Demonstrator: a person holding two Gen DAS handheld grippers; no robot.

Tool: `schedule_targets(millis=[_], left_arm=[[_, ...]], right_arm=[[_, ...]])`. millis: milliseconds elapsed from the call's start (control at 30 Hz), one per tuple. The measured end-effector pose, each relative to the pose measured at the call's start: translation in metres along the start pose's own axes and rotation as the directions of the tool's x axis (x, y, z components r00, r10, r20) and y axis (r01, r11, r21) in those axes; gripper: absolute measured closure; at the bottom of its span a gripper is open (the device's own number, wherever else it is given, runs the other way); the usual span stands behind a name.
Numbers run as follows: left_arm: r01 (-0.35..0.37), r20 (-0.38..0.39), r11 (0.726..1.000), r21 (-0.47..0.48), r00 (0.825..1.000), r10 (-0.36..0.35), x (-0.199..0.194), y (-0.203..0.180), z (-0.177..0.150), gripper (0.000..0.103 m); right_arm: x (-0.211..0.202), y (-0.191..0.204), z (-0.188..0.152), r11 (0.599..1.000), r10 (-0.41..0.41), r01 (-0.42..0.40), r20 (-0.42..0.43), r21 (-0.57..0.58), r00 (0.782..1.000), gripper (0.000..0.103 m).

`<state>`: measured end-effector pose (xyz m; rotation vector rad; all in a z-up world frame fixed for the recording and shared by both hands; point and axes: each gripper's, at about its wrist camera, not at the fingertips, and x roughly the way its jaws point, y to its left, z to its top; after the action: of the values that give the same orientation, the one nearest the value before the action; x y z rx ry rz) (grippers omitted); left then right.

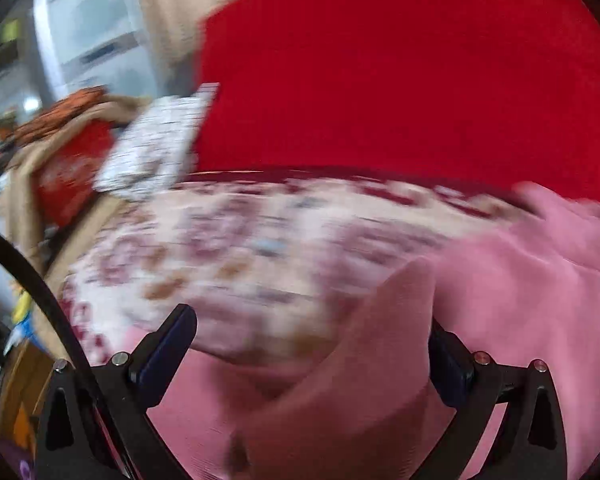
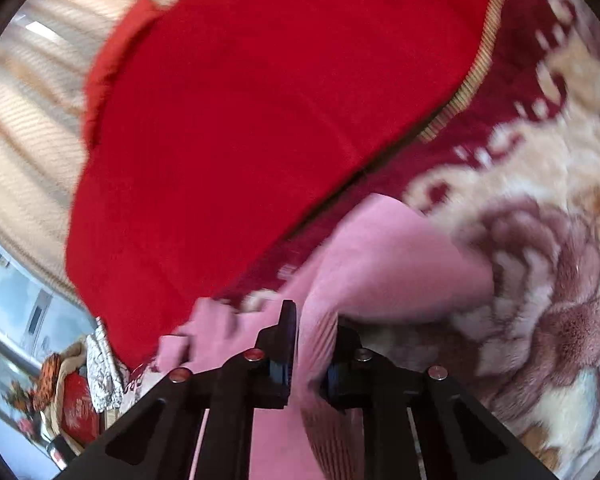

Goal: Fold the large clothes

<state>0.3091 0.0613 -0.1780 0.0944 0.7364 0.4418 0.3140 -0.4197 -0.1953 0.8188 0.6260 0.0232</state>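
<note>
- Right claw (image 2: 314,346): its two jaws are drawn close together and pinch a ribbed edge of the pink garment (image 2: 380,264). This looks like a hem or cuff, gripped so the cloth can be carried over in a fold.
- Left claw (image 1: 312,344): its jaws stand wide, one on each side of a raised ridge of the same pink garment (image 1: 520,280). The pads are clear of the cloth, so it holds nothing; the stance suggests it is placed to take a second corner.
- Pink garment: it lies on the bed, spread over a floral blanket (image 2: 540,320) directly in front of both claws. Motion blur hides its full outline.
- Red cloth (image 2: 240,120): it lies farther off on the blanket, just beyond the pink garment.
- Background: a heap of other textiles (image 1: 76,152) sits well apart, beside the bed.
</note>
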Motion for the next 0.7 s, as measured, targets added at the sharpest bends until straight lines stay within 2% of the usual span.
schedule_targets(millis=[67,100,167,267,367,400,467,533,567,600,633,667,700], left_arm=[[-0.092,-0.009,0.994,-0.058,0.996,0.092,0.016,0.031,0.002,0.000],[-0.100,-0.040,0.990,-0.095,0.994,0.097,0.028,0.049,0.001,0.000],[-0.074,-0.115,0.983,-0.165,0.992,0.055,0.049,0.076,-0.004,0.000],[-0.059,-0.125,0.973,-0.222,0.992,0.031,0.052,0.095,-0.008,0.000],[0.056,-0.033,0.962,-0.267,0.997,-0.067,0.030,0.108,-0.004,0.000],[0.091,-0.006,0.958,-0.272,0.995,-0.096,0.019,0.109,-0.003,0.000],[0.183,0.047,0.943,-0.277,0.983,-0.177,0.002,0.108,-0.002,0.000],[0.270,0.077,0.926,-0.264,0.963,-0.259,-0.007,0.102,-0.001,0.000],[0.303,0.079,0.920,-0.249,0.953,-0.292,-0.010,0.097,0.000,0.000],[0.336,0.080,0.913,-0.232,0.942,-0.327,-0.012,0.090,0.001,0.000],[0.363,0.081,0.907,-0.215,0.932,-0.354,-0.015,0.085,0.000,0.000],[0.400,0.079,0.897,-0.189,0.917,-0.392,-0.018,0.077,0.000,0.000],[0.423,0.079,0.891,-0.166,0.906,-0.416,-0.021,0.072,0.000,0.000]], right_arm=[[-0.011,0.025,-0.005,0.997,0.052,-0.051,0.026,-0.054,0.998,0.090],[-0.014,0.035,-0.006,0.994,0.078,-0.075,0.033,-0.078,0.996,0.090],[-0.021,0.064,-0.016,0.980,0.138,-0.131,0.035,-0.146,0.990,0.090],[-0.034,0.106,-0.038,0.948,0.217,-0.211,0.000,-0.237,0.976,0.090],[-0.030,0.148,-0.071,0.906,0.262,-0.277,-0.089,-0.319,0.961,0.090],[-0.026,0.165,-0.088,0.884,0.260,-0.295,-0.144,-0.363,0.955,0.090],[-0.018,0.185,-0.116,0.853,0.216,-0.304,-0.243,-0.424,0.946,0.087],[-0.004,0.200,-0.150,0.827,0.142,-0.310,-0.360,-0.469,0.922,0.083],[0.000,0.202,-0.162,0.814,0.119,-0.320,-0.400,-0.484,0.909,0.077],[0.002,0.204,-0.177,0.799,0.095,-0.327,-0.431,-0.504,0.897,0.056],[0.002,0.201,-0.186,0.794,0.081,-0.328,-0.446,-0.512,0.891,0.024],[0.001,0.199,-0.193,0.797,0.083,-0.331,-0.452,-0.505,0.888,0.013],[-0.003,0.193,-0.195,0.802,0.097,-0.339,-0.453,-0.491,0.886,0.013]])
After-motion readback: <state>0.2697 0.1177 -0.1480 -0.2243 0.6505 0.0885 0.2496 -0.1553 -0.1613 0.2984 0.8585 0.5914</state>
